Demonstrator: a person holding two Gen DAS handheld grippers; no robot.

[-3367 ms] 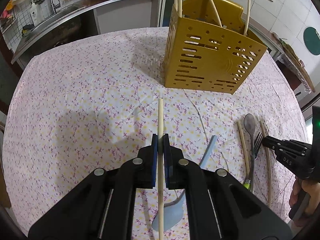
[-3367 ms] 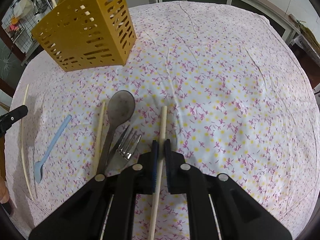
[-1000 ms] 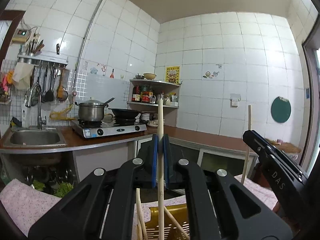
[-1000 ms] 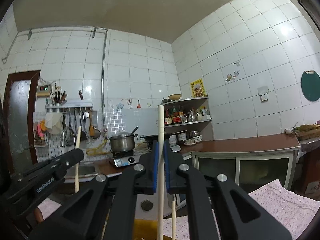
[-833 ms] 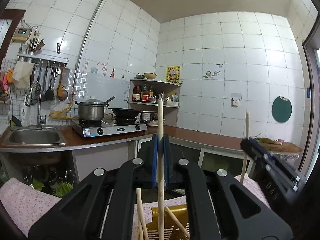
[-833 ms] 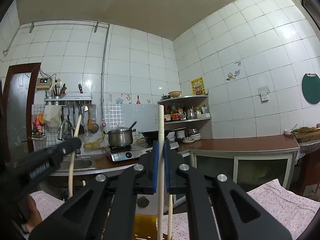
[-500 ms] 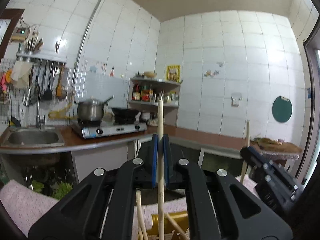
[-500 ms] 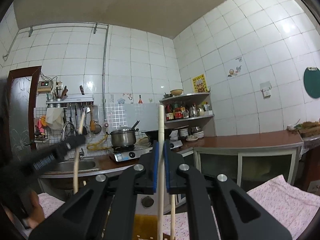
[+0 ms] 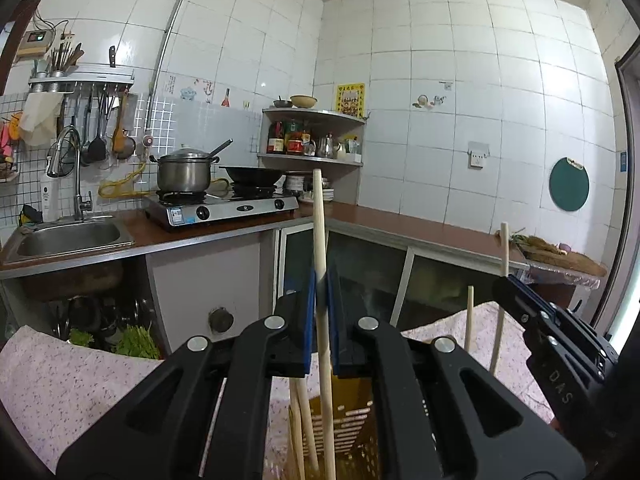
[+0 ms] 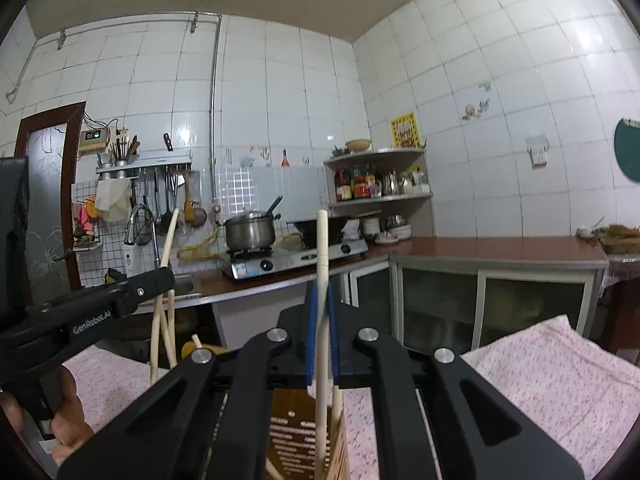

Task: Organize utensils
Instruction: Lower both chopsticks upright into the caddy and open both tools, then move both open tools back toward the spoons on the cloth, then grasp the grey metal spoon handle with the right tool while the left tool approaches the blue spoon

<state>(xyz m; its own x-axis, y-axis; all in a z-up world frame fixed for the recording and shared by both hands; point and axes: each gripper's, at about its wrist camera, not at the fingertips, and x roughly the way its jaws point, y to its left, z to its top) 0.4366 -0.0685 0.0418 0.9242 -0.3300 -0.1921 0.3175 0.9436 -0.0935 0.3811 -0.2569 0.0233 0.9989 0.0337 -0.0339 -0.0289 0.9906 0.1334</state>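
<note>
two chopsticks, one per hand-held gripper

left hand-held gripper [image 9: 320, 292] and right hand-held gripper [image 10: 321, 300] each clamp one upright wooden chopstick [image 9: 322, 280] [image 10: 322, 272] above the yellow utensil basket [image 9: 352, 420]; three more stand inside.

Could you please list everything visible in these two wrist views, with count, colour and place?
Held chopsticks: two, pale wood, upright, one in the left gripper, one in the right gripper.
Utensil holder: one, yellow, slotted, below both grippers, more chopsticks standing in it.
Tablecloth: one, pink floral, under the holder.
Pot: one, steel, on the stove.
Stove: one, silver, on the counter.
Sink: one, steel, left of the stove.
Corner shelf: one, holding bottles and bowls.
Round board: one, green, on the wall.
Grippers: two, black with blue pads, both shut on chopsticks.
Hand: one, on the left gripper's handle.
</note>
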